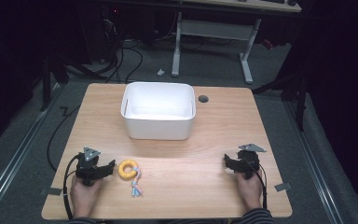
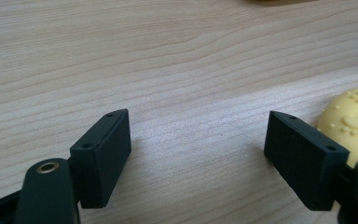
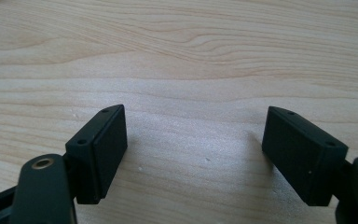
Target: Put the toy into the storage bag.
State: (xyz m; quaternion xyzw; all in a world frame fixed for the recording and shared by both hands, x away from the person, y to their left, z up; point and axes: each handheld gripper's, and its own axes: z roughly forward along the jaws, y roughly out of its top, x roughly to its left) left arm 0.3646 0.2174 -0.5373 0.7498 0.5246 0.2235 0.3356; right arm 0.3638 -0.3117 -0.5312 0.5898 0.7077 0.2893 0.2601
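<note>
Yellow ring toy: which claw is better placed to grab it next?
Left. The left claw sits open right beside the yellow ring toy; the right claw, also open, rests far across the table.

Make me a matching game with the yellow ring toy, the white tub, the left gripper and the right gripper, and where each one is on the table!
Things:
1. ring toy
2. white tub
3. left gripper
4. right gripper

Places or states:
A. open, near the table's right edge
B. open, just left of the toy
C. middle of the table, toward the far side
D. lying on the wood with a pastel rope tail

Pairs: 1-D, 2-C, 3-B, 4-A
</note>
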